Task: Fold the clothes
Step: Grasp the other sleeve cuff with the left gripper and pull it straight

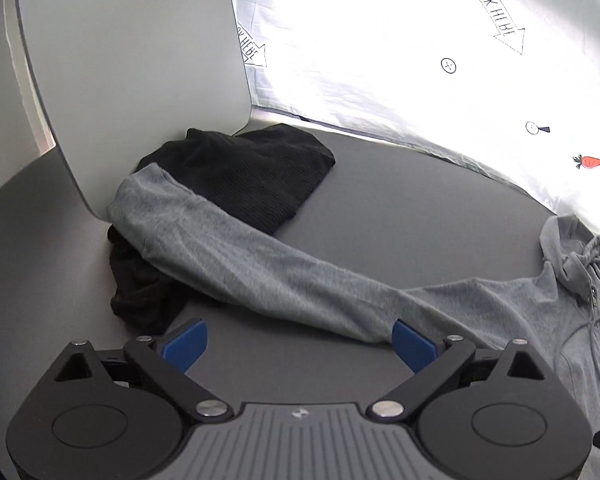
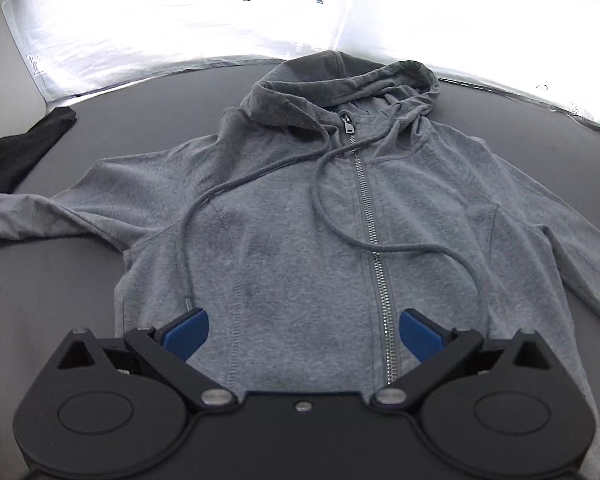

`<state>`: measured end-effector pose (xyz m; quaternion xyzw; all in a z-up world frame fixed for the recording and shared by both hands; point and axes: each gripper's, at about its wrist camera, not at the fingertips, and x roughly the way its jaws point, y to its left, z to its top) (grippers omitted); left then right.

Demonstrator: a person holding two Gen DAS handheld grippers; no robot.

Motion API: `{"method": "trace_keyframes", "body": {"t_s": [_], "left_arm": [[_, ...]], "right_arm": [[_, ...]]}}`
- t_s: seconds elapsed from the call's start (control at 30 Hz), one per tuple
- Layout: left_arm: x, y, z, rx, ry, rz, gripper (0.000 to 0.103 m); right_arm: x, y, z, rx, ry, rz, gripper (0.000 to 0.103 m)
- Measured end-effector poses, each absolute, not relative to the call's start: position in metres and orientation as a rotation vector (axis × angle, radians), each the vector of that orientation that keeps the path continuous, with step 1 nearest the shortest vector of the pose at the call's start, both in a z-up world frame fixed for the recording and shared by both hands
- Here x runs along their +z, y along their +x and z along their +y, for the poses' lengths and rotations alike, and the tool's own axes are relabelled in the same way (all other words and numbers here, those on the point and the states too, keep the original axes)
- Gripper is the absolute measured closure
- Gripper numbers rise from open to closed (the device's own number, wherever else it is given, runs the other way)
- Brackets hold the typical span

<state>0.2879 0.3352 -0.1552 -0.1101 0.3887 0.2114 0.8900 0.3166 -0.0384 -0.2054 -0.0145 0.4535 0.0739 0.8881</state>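
Behind the table [image 1: 379, 200] hangs a white, backlit curtain [image 1: 379, 60], creased in thin lines and printed with orange carrots, small circled marks and arrow-shaped banners that read "LOOK HERE" upside down in the left wrist view. No brand can be read on the clothing; a small round emblem sits on the ribbed grey housing of the left gripper [image 1: 300, 340], too small to make out.

The grey zip hoodie [image 2: 300, 240] lies flat on its back on the dark grey, matte table, zipped up along a metal-toothed zipper [image 2: 373, 240] with a dark pull at the collar. Its fabric is a soft heathered knit with curved stitched seams on the chest. The hood [image 2: 339, 80] is bunched at the far end near the curtain, and two thin drawcords [image 2: 204, 200] trail loosely across the chest. One sleeve [image 1: 240, 252] stretches out across the table and drapes over a crumpled black garment [image 1: 252, 172] with a fine ribbed texture, which lies against a smooth, pale, curved panel [image 1: 132, 80].

The left gripper hovers near that sleeve with its blue-padded jaws spread, holding nothing. The right gripper [image 2: 301, 332] is above the hoodie's lower front, jaws likewise spread and empty.
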Motion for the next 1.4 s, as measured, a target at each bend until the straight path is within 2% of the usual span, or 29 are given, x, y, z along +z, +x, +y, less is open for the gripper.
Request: {"method": "trace_keyframes", "body": {"t_s": [0.43,0.53,0.57,0.6,0.67,0.7,0.8,1.03,1.17,1.27,1.4], "left_arm": [[-0.217,0.432,0.425,0.975,-0.089,0.866,0.004],[-0.225,0.42,0.456,1.001,-0.112,0.848,0.007],[-0.226,0.417,0.458,1.015,-0.117,0.841,0.016],[-0.226,0.413,0.46,1.024,-0.134,0.836,0.037],[-0.226,0.406,0.465,1.038,-0.175,0.826,0.048],[-0.221,0.401,0.463,1.035,-0.187,0.816,0.059],[-0.206,0.386,0.455,1.017,-0.22,0.779,0.081],[-0.14,0.288,0.429,0.957,-0.325,0.63,0.084],[-0.128,0.224,0.415,0.918,-0.379,0.566,0.081],[-0.144,0.183,0.402,0.911,-0.381,0.642,0.078],[-0.178,0.142,0.382,0.918,-0.371,0.794,0.069]], "right_arm": [[-0.232,0.356,-0.017,0.136,-0.044,1.077,0.0],[-0.233,0.358,-0.015,0.15,-0.053,1.073,0.0],[-0.233,0.359,-0.015,0.153,-0.054,1.07,0.0],[-0.233,0.359,-0.014,0.156,-0.055,1.065,0.0],[-0.233,0.36,-0.013,0.161,-0.057,1.056,0.0],[-0.234,0.361,-0.013,0.163,-0.057,1.053,0.0],[-0.234,0.362,-0.012,0.165,-0.057,1.045,0.0],[-0.235,0.357,-0.013,0.171,-0.056,1.006,0.0],[-0.236,0.353,-0.014,0.176,-0.056,0.978,0.0],[-0.237,0.35,-0.015,0.185,-0.059,0.954,0.0],[-0.236,0.348,-0.017,0.209,-0.072,0.954,0.0]]}}
